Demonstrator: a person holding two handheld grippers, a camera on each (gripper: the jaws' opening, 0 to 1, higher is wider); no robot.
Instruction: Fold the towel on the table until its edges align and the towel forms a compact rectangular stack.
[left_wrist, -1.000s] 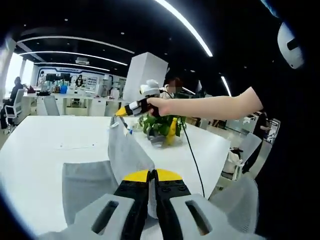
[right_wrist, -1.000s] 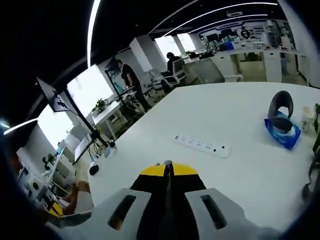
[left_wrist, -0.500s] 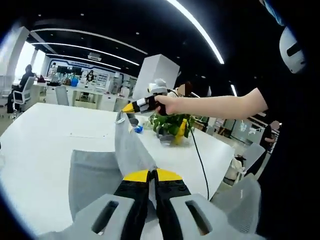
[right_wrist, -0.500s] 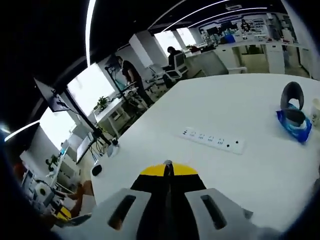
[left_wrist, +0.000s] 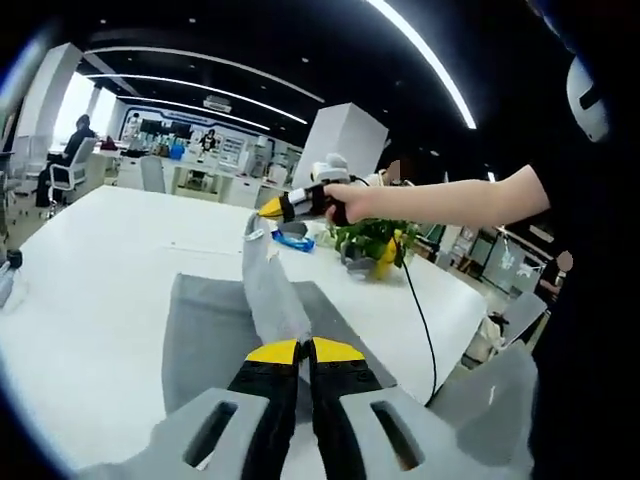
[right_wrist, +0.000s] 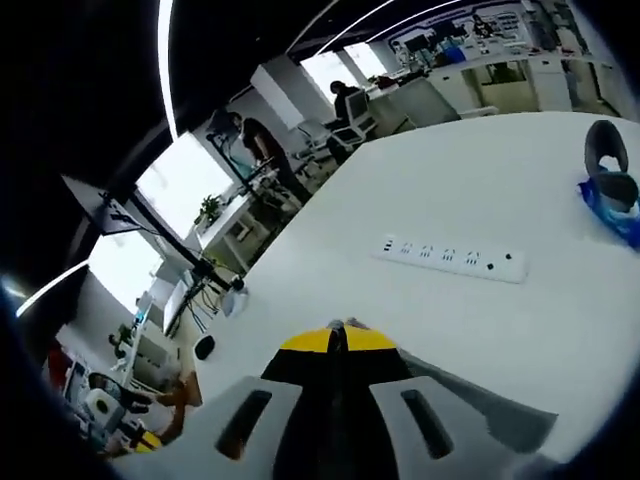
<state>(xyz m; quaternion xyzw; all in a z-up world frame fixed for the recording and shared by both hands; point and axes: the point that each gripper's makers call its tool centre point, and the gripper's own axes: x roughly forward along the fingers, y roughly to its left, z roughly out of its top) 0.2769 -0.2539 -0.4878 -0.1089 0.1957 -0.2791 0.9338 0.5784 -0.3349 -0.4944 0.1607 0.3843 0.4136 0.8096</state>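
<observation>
Pinching grey towel edge, left gripper, right gripper seemingly too

White table with grey towel, power strip, potted plant.

Both hand-held grippers clamped shut, right arm outstretched.

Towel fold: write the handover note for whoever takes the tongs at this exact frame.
Left tongs: shut on the near end of the lifted towel edge.
Right tongs: shut on the far corner, held up above the table; the same tongs pinch grey cloth in the right gripper view.
Towel: the rest lies flat and grey on the table, with the held edge raised as a ridge between the tongs.
Done: one edge is gripped and lifted.
Left: lay it across, align the edges, fold again into a compact stack.
</observation>
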